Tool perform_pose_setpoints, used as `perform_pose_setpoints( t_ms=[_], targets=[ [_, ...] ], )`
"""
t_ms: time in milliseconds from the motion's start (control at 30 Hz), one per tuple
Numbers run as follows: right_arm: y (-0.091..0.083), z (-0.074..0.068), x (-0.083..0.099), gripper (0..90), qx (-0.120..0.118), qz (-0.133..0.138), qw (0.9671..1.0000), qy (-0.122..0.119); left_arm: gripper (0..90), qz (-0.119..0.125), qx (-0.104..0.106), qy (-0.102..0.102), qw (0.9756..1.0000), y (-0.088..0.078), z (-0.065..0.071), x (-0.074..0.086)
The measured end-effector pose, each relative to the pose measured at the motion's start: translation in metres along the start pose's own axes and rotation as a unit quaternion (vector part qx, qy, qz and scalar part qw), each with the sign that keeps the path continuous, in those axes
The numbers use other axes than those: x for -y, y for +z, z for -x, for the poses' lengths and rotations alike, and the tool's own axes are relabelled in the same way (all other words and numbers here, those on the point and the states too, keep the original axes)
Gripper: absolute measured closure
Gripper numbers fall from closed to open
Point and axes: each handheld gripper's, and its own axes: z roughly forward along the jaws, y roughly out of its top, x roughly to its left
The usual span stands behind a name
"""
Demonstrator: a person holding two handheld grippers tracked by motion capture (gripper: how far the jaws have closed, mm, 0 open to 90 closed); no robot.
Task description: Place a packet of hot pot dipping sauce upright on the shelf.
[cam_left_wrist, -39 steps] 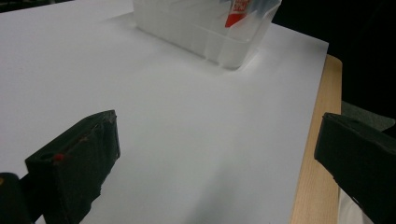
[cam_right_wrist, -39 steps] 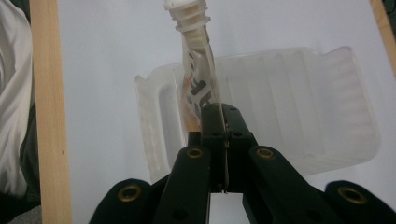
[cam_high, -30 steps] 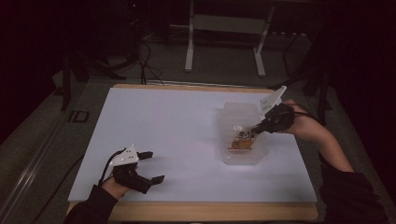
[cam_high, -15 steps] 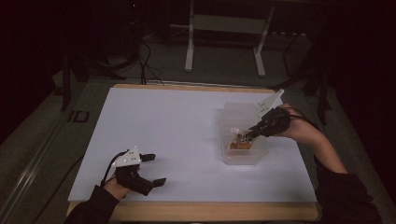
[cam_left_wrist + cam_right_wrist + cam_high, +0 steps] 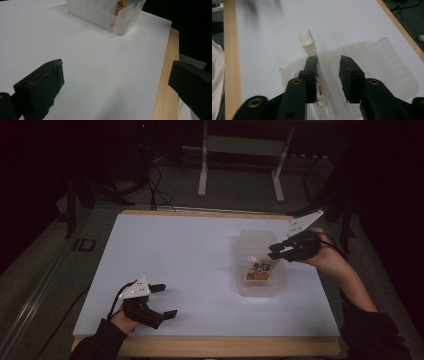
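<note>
A spouted pouch (image 5: pixel 260 269) with an orange and white label lies in a clear plastic container (image 5: pixel 251 238) at the table's right. In the right gripper view its white cap (image 5: pixel 307 42) pokes up past the left jaw. My right gripper (image 5: pixel 273 252) hovers just right of the container; its jaws have just been opening. Seen along its jaws, the right gripper (image 5: pixel 328 72) is open with an empty gap, the pouch beside one jaw. My left gripper (image 5: pixel 167 300) rests open at the near left. Ahead of the wide-open left gripper (image 5: pixel 116 80) lies bare white tabletop.
The white table sheet (image 5: pixel 190 255) has a wooden edge (image 5: pixel 165 82) along its near side. From the left gripper, the container (image 5: pixel 100 15) stands far off. Metal stand legs (image 5: pixel 202 170) and cables lie on the dark floor beyond the table.
The right gripper's jaws have parted and let go of the pouch, and the hand has drawn back slightly to the right. The pouch stays in the container. The left gripper has not moved.
</note>
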Motion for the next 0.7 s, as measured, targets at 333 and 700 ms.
perform_pose_setpoints(
  t_ms=[333, 700],
  targets=[
    [-0.001, -0.024, 0.004, 30.3, 0.048, 0.041, 0.9967, 0.051, 0.6, 0.000, -0.001, 0.000, 1.0000, 0.000, 0.000, 0.000],
    [0.002, -0.046, 0.023, 13.3, 0.052, 0.124, 0.9870, 0.088, 0.6, 0.003, -0.002, 0.000, 1.0000, -0.001, 0.001, 0.000]
  ],
)
